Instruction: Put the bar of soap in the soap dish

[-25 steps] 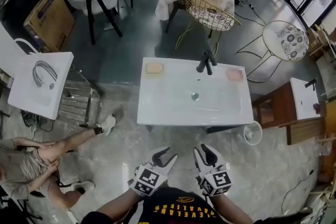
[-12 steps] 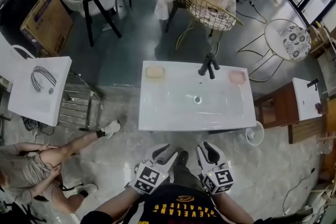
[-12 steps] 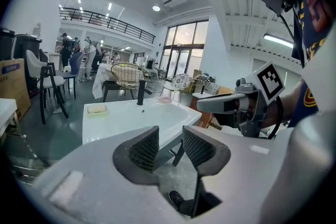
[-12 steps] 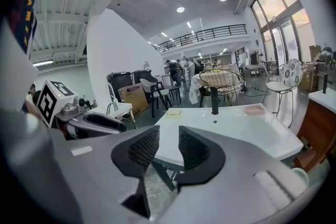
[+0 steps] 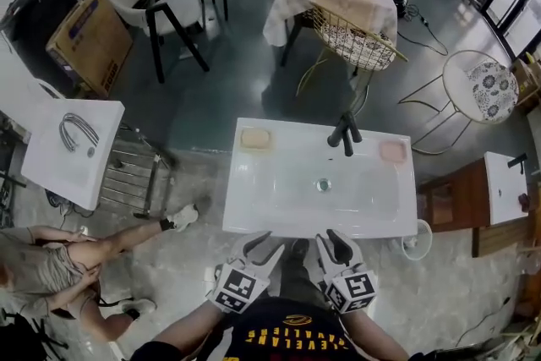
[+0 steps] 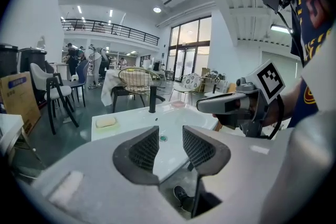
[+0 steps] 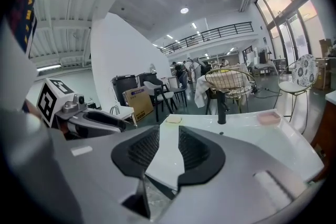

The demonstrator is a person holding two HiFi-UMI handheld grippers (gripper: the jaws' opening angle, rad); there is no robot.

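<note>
White washbasin [image 5: 279, 207], black faucet [image 5: 346, 132] at its back edge. Bar of soap [image 5: 255, 138], pale yellow, lies well left of the faucet. Pink soap dish [image 5: 392, 150] sits just right of the faucet. Left gripper [image 5: 264, 247] hangs on the near side of the faucet, across the bowl, fingers partly apart, nothing between them. Right gripper [image 5: 333, 241] likewise on the faucet's near side, fingers apart, just been closing a little, gripping nothing.

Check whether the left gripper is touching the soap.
Apart. The head view shows the left gripper at the sink's near edge and the soap at its far left corner, with bare sink between them.
</note>
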